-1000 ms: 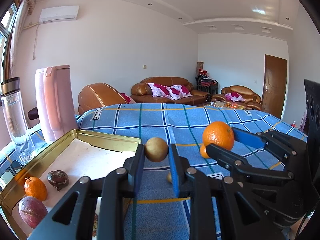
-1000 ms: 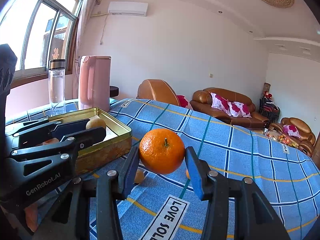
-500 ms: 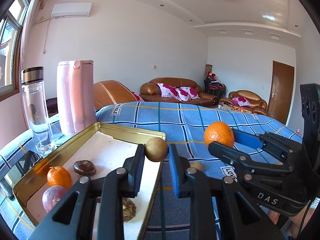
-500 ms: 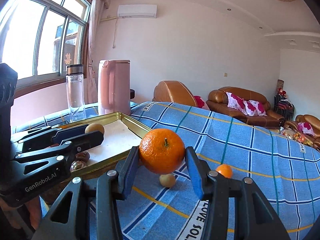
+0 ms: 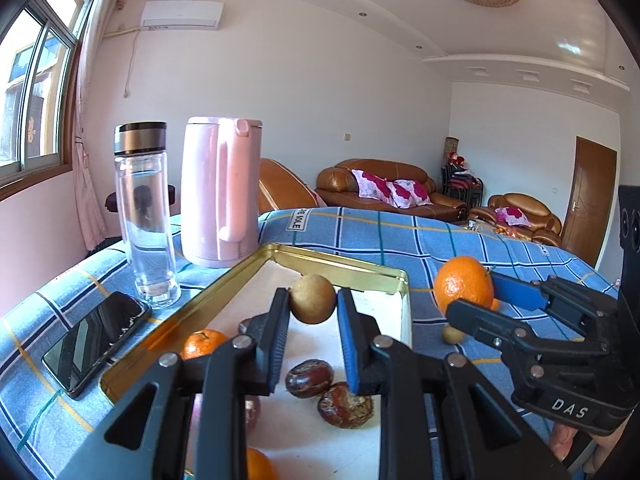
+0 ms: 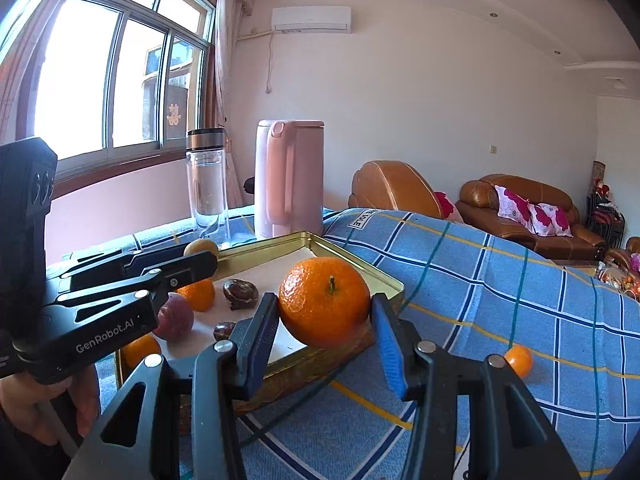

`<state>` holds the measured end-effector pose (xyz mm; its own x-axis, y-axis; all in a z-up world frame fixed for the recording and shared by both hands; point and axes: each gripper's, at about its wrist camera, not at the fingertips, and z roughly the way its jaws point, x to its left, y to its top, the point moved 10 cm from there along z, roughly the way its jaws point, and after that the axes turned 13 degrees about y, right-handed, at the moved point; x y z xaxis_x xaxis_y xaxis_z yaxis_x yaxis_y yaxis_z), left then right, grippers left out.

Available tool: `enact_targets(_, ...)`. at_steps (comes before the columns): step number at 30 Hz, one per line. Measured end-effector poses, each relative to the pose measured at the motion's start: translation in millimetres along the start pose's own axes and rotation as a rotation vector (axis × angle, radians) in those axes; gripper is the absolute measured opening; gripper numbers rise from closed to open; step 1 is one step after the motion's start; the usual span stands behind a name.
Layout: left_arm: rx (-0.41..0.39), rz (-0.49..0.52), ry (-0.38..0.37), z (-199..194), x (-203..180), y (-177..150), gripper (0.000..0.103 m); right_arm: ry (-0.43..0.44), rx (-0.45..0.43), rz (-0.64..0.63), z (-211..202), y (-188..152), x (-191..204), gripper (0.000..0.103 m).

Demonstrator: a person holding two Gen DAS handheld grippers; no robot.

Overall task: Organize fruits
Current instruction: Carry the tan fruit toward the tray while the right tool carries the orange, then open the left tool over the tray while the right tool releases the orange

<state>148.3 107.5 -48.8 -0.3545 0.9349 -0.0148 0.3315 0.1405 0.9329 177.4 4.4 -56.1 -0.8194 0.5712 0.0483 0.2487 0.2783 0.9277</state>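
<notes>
Left wrist view: the left gripper (image 5: 313, 306) pinches a smooth, round tan fruit (image 5: 312, 298) between blue pads, held above the shiny gold metal tray (image 5: 340, 263) with its white liner. A second ago it hung over the checked blue tablecloth (image 5: 360, 228) beside the tray. The right gripper (image 6: 325, 312) clamps a glossy, dimpled mandarin (image 6: 324, 306) with a green stem, now over the tray's corner rather than over bare cloth.

A blue cloth (image 5: 400, 240) checked in white, yellow and green is seen, with a gold tray (image 5: 336, 258), orange mandarin (image 6: 324, 307), tan-brown fruit (image 5: 312, 298), pink kettle (image 5: 218, 192) and black phone (image 5: 96, 340).
</notes>
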Motion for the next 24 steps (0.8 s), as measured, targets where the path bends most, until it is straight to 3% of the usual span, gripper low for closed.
enact_targets(14, 0.041, -0.059, 0.142, 15, 73, -3, 0.025, 0.097, 0.07, -0.061, 34, -6, 48, 0.049)
enact_targets(24, 0.094, -0.051, 0.21, 27, 93, -19, 0.025, 0.146, 0.145, -0.102, 54, -20, 74, 0.049)
